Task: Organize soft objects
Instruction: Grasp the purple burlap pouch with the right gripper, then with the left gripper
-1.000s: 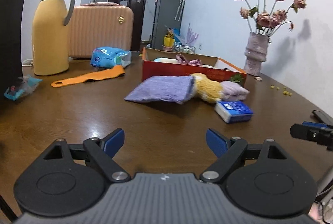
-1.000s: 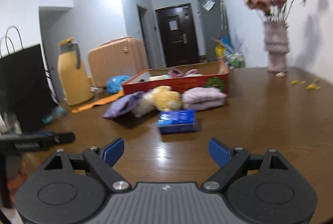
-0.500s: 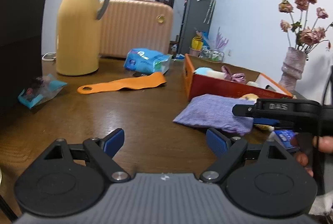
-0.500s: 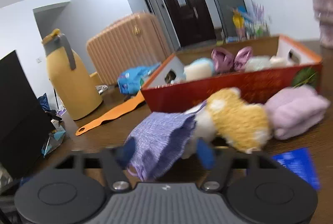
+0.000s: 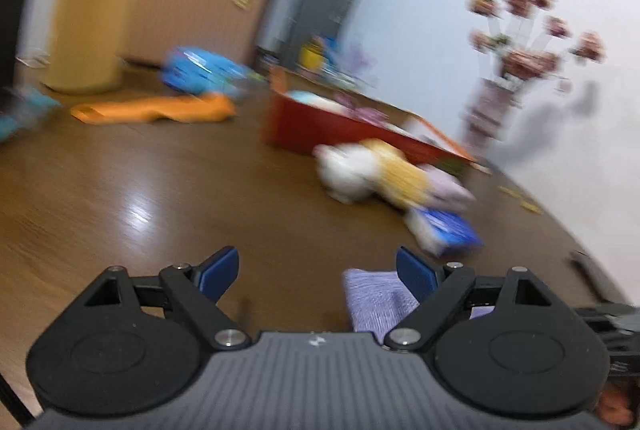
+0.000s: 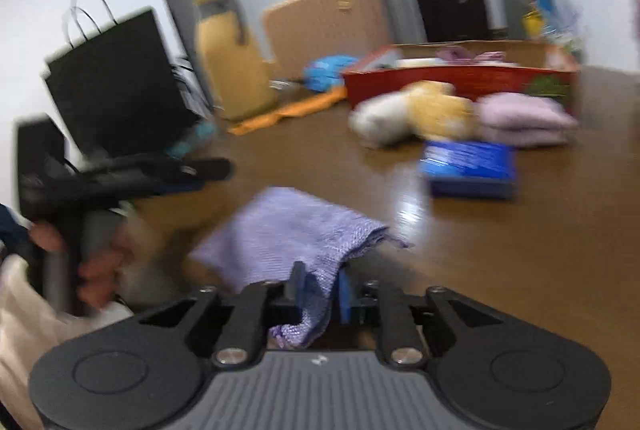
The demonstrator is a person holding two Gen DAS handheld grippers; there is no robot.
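Note:
My right gripper (image 6: 320, 276) has its jaws closing, and the pads pinch a corner of the purple cloth (image 6: 288, 226), which hangs lifted over the table (image 6: 520, 270). Beside it, my left gripper (image 5: 318, 262) stands open with nothing between its fingers; the purple cloth (image 5: 376, 294) shows just behind its right finger. A white and yellow plush toy (image 6: 416, 110), a folded pink cloth (image 6: 524, 114) and a blue tissue pack (image 6: 468, 166) lie in front of the red box (image 6: 460, 78), which holds several soft items. Both views are motion-blurred.
A yellow thermos (image 5: 86, 22), a peach suitcase (image 5: 192, 6), a blue packet (image 5: 200, 70) and an orange strap (image 5: 160, 110) sit at the far left. A black paper bag (image 6: 116, 82) stands on the left. A vase of flowers (image 5: 488, 110) is behind the box.
My right gripper went forward to the purple cloth, shut on its corner and drew it back off the plush toy toward the near side. The left gripper shifted and stayed open.

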